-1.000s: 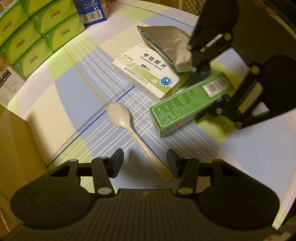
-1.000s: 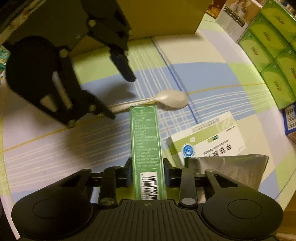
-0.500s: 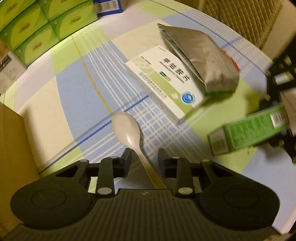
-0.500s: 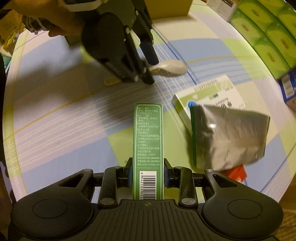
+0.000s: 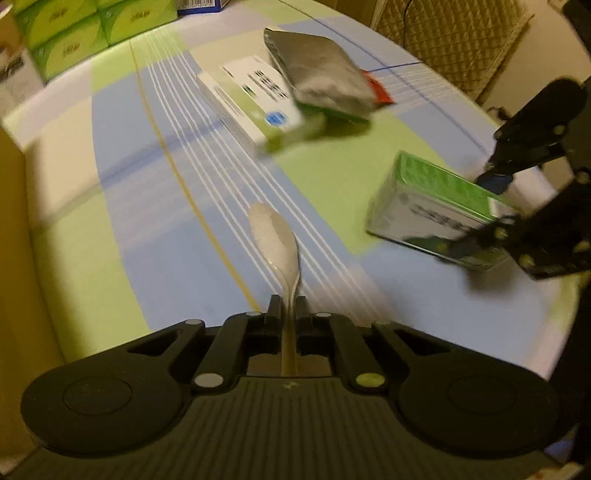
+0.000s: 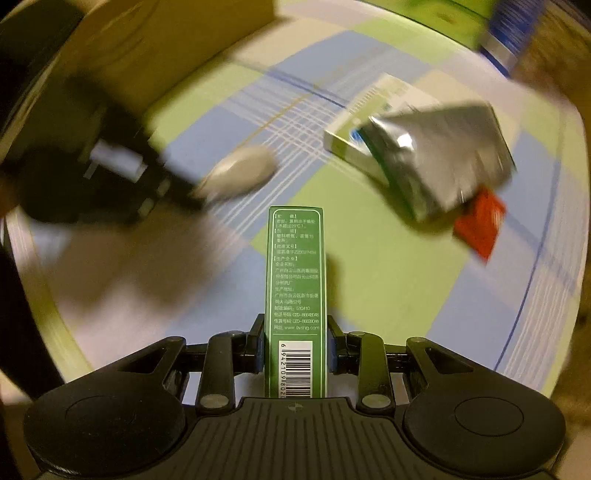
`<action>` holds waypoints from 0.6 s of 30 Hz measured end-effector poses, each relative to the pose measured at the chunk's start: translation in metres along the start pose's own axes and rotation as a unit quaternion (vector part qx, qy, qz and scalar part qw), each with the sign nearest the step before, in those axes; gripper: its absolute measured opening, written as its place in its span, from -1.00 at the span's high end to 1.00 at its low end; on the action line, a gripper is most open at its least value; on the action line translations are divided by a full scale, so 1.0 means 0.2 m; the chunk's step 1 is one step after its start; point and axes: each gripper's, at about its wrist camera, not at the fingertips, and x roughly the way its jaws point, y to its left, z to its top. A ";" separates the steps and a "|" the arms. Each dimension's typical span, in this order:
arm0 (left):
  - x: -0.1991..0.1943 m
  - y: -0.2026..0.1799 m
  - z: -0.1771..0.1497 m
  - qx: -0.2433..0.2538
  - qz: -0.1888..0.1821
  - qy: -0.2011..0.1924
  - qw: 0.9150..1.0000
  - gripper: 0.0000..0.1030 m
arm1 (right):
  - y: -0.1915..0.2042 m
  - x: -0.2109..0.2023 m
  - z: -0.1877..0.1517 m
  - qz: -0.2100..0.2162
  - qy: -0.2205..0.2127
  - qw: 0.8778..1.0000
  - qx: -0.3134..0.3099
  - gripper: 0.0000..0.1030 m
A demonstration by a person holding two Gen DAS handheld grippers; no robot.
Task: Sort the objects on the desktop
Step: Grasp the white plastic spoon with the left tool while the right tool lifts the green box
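Observation:
My left gripper point(image 5: 288, 302) is shut on the handle of a pale plastic spoon point(image 5: 275, 240), whose bowl points forward above the checked tablecloth. That spoon point(image 6: 240, 175) shows blurred in the right wrist view, held by the left gripper point(image 6: 173, 188). My right gripper point(image 6: 295, 332) is shut on a long green box point(image 6: 295, 277) with a barcode near its held end. The green box point(image 5: 439, 214) and the right gripper point(image 5: 517, 214) appear at the right of the left wrist view, lifted off the cloth.
A white and green medicine box point(image 5: 255, 107) lies on the cloth with a silver foil pouch point(image 5: 321, 77) on top and a red packet point(image 6: 480, 225) beside it. Green tissue boxes point(image 5: 74, 33) stand at the far left. A cardboard box point(image 6: 166, 48) borders the table.
My left gripper has closed on the spoon handle and lifted it. My right gripper has carried the green box away from the medicine box, toward the table's right side.

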 end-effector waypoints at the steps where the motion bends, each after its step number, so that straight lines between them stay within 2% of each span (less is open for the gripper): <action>1: -0.02 -0.02 -0.05 -0.013 -0.008 -0.005 1.000 0.93 | 0.02 -0.01 -0.03 0.004 -0.007 1.000 0.024 0.47; 5: -0.08 -0.06 -0.22 -0.065 -0.029 -0.026 0.997 0.93 | 0.08 -0.04 -0.14 0.017 -0.035 0.995 0.090 0.47; 8: -0.11 -0.09 -0.28 -0.085 -0.032 -0.040 0.995 0.95 | 0.11 -0.05 -0.18 0.018 -0.058 0.991 0.124 0.47; 13: -0.12 -0.12 -0.31 -0.096 -0.021 -0.057 0.994 0.95 | 0.16 -0.05 -0.22 0.003 -0.089 0.986 0.141 0.46; 18: -0.12 -0.12 -0.31 -0.101 -0.018 -0.063 0.993 0.95 | 0.18 -0.03 -0.26 -0.006 -0.102 0.984 0.149 0.46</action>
